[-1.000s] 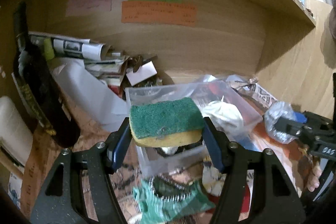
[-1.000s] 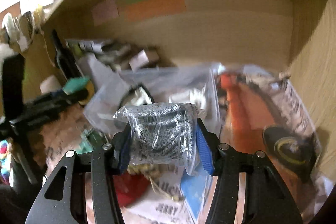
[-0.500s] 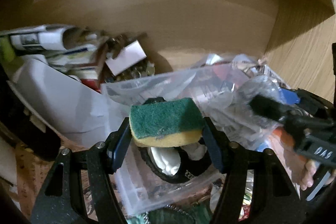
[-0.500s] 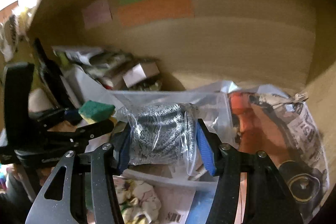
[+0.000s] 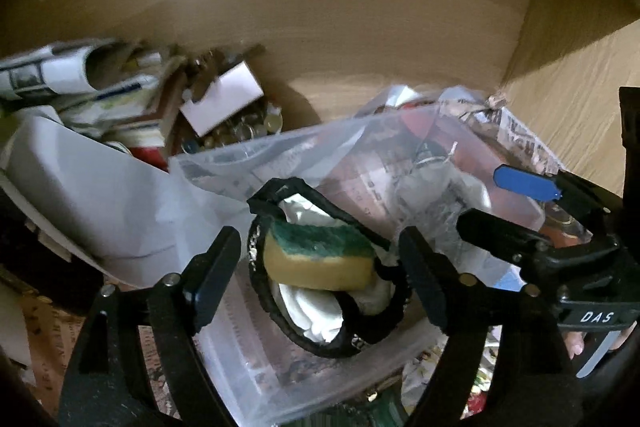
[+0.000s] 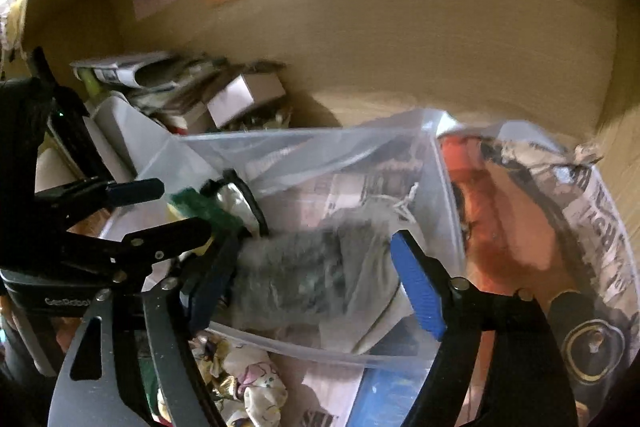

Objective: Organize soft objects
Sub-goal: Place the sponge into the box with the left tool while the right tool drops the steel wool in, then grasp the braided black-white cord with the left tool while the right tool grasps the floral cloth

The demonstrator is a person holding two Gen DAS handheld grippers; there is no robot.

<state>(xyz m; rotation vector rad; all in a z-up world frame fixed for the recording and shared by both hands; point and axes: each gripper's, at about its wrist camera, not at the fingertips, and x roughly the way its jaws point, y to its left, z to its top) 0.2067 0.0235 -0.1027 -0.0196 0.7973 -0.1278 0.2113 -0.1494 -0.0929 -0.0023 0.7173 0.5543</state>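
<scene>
A clear plastic bin (image 5: 224, 167) sits on the shelf floor; it also shows in the right wrist view (image 6: 280, 147). My left gripper (image 5: 320, 259) is open above it. A green-and-yellow sponge (image 5: 320, 255) lies loose in the bin on a black-rimmed white item (image 5: 320, 311). My right gripper (image 6: 316, 279) is open over the bin's right half. A bagged steel-wool scourer (image 6: 304, 267), blurred, lies between its fingers inside the bin. The right gripper also shows in the left wrist view (image 5: 532, 203), the left one in the right wrist view (image 6: 160, 207).
Rolled newspapers and small boxes (image 5: 120, 99) are piled at the back left. A white sheet (image 5: 88, 203) leans beside the bin. Newspaper with an orange picture (image 6: 520, 227) lies at right. A patterned cloth (image 6: 248, 383) lies in front of the bin. Wooden walls close in behind and right.
Both grippers moved forward over the bin and opened. The sponge dropped from the left gripper into the bin. The bagged scourer dropped from the right gripper into the bin.
</scene>
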